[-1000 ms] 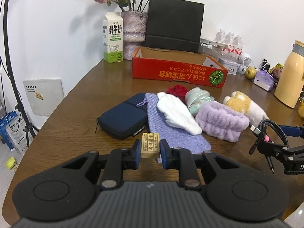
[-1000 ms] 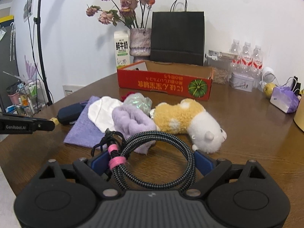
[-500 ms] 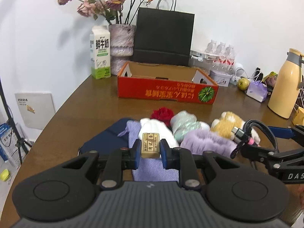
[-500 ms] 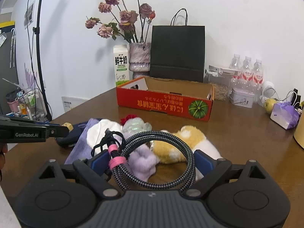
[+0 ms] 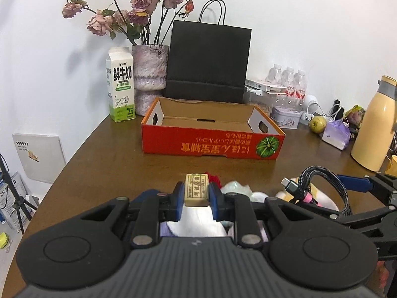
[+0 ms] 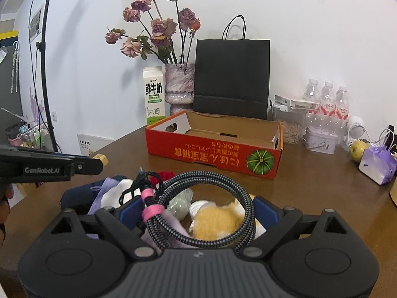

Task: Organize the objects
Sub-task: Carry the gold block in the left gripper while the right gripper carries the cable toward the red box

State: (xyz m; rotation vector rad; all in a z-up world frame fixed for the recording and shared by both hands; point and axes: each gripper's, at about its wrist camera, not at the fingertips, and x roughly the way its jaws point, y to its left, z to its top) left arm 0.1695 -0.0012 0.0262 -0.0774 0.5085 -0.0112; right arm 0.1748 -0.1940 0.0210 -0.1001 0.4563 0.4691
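Now, eraser (image 5: 196, 190) pinched in left claw (image 5: 196, 196), coiled cable (image 6: 198, 208) across right claw (image 6: 198, 211)

Black ribbed tongs (image 5: 196, 196) bodies, blue pads, silver screws, white "GenRobot.AI" lettering.

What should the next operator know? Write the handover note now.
Left gripper: shut on the eraser.
Right gripper: holding the coiled cable across wide jaws.
Both are raised above the table, facing the red box.
Box looks empty; nothing is stowed yet.
Left: drop eraser and cable in the box, then probably the pouch, cloths and plush toy on the table below.
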